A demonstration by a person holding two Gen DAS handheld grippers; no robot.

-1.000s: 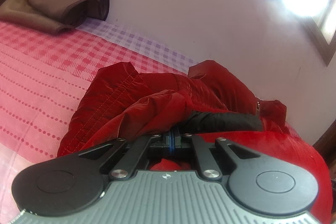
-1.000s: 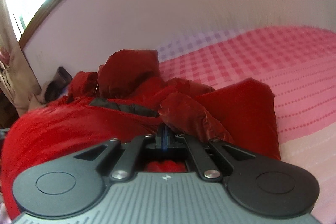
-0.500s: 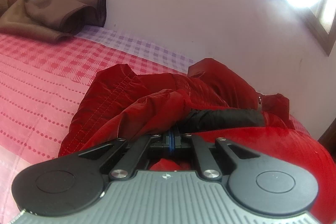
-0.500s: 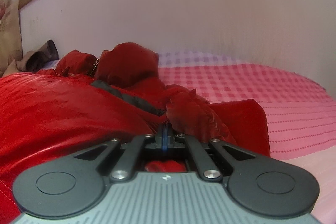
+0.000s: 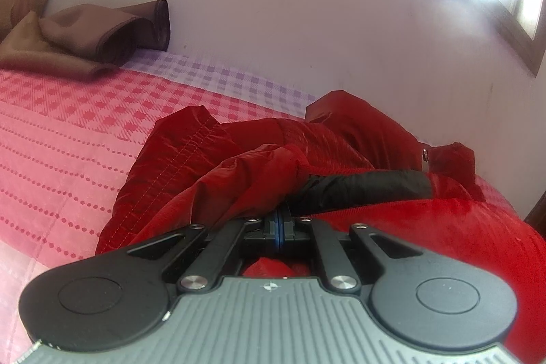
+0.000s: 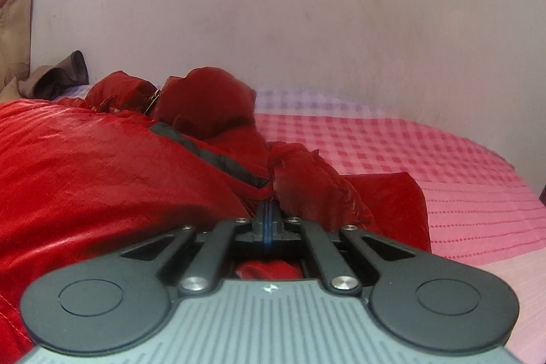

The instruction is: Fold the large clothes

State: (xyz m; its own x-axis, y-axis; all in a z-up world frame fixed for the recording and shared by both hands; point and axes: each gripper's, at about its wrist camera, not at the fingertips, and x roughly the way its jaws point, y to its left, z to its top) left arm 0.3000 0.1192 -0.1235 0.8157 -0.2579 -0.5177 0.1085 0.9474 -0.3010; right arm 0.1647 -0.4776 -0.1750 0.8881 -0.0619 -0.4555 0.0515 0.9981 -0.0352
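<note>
Pink checked bed [image 5: 75, 139] carries the red jacket [image 5: 211, 173]; both grippers' jaws grip its bunched fabric, likely to drag a fold across.

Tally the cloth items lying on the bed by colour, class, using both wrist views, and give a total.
Red: 1, the red jacket with its black trim band, pinched by the left claw and the right claw
Brown: 1, the brown cloth by the wall
Total: 2

One red jacket [image 5: 211, 166], one brown cloth [image 5: 85, 40], one bedspread [image 5: 68, 132]
</note>
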